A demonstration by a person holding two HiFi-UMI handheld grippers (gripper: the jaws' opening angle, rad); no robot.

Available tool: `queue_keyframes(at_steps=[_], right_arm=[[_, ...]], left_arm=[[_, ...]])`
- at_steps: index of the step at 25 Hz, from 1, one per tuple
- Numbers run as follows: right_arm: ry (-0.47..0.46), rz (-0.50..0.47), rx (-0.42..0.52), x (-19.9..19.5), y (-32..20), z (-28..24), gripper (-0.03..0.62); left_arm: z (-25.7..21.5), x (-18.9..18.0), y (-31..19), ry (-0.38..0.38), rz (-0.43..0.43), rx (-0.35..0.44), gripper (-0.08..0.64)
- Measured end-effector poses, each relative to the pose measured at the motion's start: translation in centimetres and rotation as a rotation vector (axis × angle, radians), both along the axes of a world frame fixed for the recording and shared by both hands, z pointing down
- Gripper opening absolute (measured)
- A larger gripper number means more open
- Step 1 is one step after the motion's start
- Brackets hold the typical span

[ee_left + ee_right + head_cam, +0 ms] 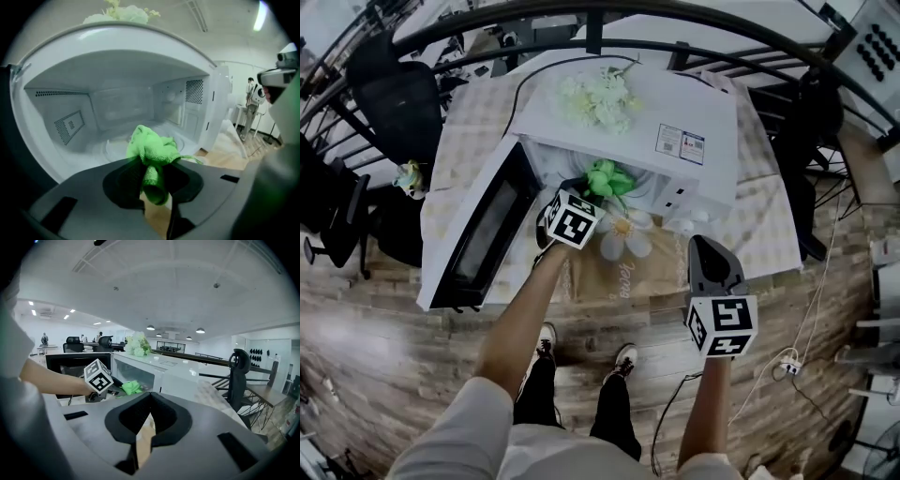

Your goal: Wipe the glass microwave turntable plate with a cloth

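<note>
A white microwave [675, 122] stands on the table with its door [483, 230] swung open to the left. The glass turntable plate [112, 144] lies faintly visible on the cavity floor. My left gripper [586, 190] is at the mouth of the cavity, shut on a crumpled green cloth [606, 178]. In the left gripper view the cloth [152, 150] bunches out past the gripper [153, 177] and hangs just above the plate's near edge. My right gripper [705, 246] hovers at the table's front right, jaws together and empty; its own view shows the gripper [150, 398] facing the microwave [154, 369].
White artificial flowers [600, 98] lie on top of the microwave. A flower ornament [630, 232] lies on the table in front of the opening. Black office chairs [394, 103] stand at the left. A cable and plug [787, 364] trail on the wooden floor at the right.
</note>
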State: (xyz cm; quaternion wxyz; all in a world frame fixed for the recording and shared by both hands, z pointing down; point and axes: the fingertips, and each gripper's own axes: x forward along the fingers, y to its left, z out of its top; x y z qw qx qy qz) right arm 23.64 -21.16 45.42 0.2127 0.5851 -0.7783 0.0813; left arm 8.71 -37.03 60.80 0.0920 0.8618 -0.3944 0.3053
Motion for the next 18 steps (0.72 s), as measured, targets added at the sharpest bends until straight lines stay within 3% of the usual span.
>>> queue_keyframes(at_steps=[4, 7, 13, 18], right_arm=[[0.011, 0.02, -0.004, 0.8, 1.8, -2.7, 0.014], [0.016, 0.038, 0.004, 1.3, 3.0, -5.2, 0.014], [0.022, 0.05, 0.078, 0.9, 5.2, -11.2, 0.014], [-0.036, 0.0, 0.169, -1.2, 5.7, -16.7, 0.014]], left_arm=[[-2.1, 0.3, 4.9, 0.103, 0.011, -0.058, 0.115], [-5.4, -0.1, 8.9, 0.16, 0.036, -0.051, 0.117], [-14.8, -2.4, 15.1, 0.238, 0.068, 0.068, 0.118], [-23.1, -5.3, 16.7, 0.306, 0.045, 0.198, 0.121]])
